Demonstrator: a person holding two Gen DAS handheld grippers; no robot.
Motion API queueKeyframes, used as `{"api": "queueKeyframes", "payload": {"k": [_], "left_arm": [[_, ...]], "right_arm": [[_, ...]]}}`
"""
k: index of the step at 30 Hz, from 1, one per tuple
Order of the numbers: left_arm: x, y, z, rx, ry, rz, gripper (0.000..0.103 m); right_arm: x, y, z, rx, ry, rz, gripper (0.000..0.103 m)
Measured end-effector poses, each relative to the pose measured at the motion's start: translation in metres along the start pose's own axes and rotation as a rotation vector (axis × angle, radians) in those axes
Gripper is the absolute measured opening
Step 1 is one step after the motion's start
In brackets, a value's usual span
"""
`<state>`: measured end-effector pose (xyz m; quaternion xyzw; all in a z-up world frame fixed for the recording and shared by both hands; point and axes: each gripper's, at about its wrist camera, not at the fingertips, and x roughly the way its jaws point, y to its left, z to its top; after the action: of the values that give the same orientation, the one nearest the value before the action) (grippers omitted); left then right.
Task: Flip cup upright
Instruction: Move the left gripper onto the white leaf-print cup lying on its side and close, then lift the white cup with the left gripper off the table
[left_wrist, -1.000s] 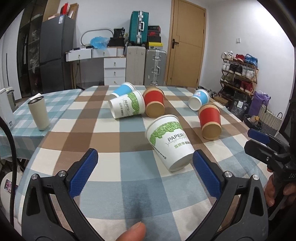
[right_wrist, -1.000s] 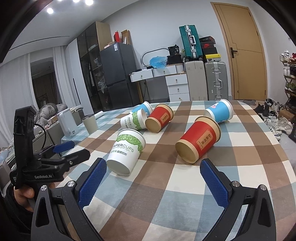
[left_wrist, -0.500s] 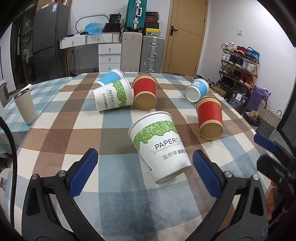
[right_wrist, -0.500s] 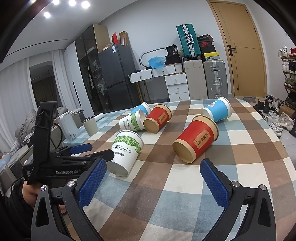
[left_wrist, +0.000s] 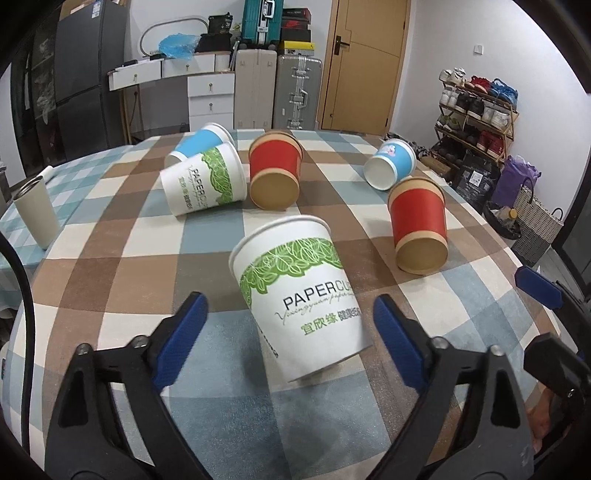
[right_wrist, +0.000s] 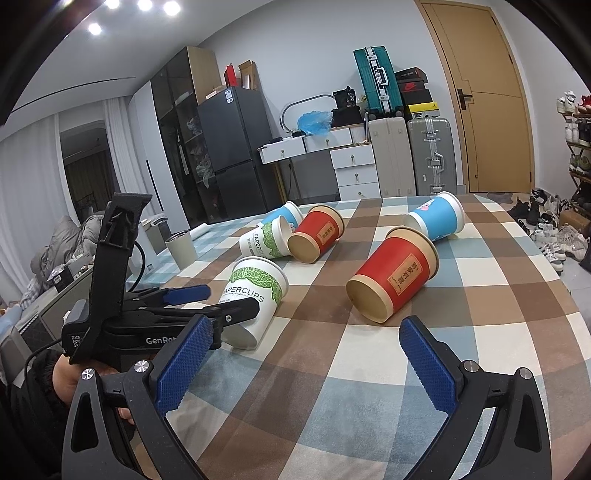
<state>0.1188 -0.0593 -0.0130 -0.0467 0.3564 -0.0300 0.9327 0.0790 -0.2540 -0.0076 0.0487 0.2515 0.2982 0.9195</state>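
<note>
A white paper cup with green leaves (left_wrist: 299, 295) lies on its side on the checked tablecloth, base towards me; it also shows in the right wrist view (right_wrist: 255, 299). My left gripper (left_wrist: 291, 325) is open, its blue pads on either side of the cup's base end, not touching. In the right wrist view the left gripper (right_wrist: 207, 299) reaches the cup from the left. My right gripper (right_wrist: 306, 354) is open and empty over the cloth, short of a red cup (right_wrist: 395, 277) lying on its side.
Other cups lie on their sides: white-green (left_wrist: 207, 181), red (left_wrist: 275, 173), two blue (left_wrist: 389, 164) (left_wrist: 199, 142), red (left_wrist: 419, 225). A grey tumbler (left_wrist: 35, 210) stands at the left edge. The round table's edge (left_wrist: 546, 295) curves on the right.
My left gripper has moved forward and lower, so its pads now flank the white-green cup. The right gripper has shifted slightly and stays open.
</note>
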Motion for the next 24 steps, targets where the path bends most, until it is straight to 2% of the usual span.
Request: {"api": "queueKeyframes", "payload": {"k": [1,3,5,17,19,20,21,24], "left_arm": [[0.0,-0.001,-0.001,-0.001,0.01,-0.004,0.077],[0.004,0.0,-0.002,-0.013,0.031,-0.033,0.062],[0.004,0.0,-0.003,-0.023,0.03,-0.047,0.058],[-0.013,0.009,-0.005,-0.066,-0.001,-0.068,0.054],[-0.02,0.01,-0.005,-0.071,-0.013,-0.071,0.05],[-0.023,0.011,-0.006,-0.07,-0.014,-0.076,0.035],[-0.026,0.012,-0.006,-0.07,-0.019,-0.078,0.032],[-0.03,0.011,-0.008,-0.059,-0.016,-0.075,0.032]], "right_arm": [[0.0,0.001,0.0,-0.002,0.0,0.0,0.103],[0.001,0.001,0.0,-0.007,0.0,-0.001,0.103],[0.003,0.0,0.0,-0.011,0.003,-0.001,0.103],[0.003,-0.003,-0.001,-0.009,0.003,0.0,0.103],[0.003,-0.002,-0.001,-0.012,0.002,-0.001,0.103],[0.003,-0.002,-0.001,-0.014,0.001,-0.001,0.103],[0.003,-0.001,-0.001,-0.016,0.001,-0.002,0.103],[0.004,-0.001,-0.001,-0.017,0.004,-0.005,0.103]]}}
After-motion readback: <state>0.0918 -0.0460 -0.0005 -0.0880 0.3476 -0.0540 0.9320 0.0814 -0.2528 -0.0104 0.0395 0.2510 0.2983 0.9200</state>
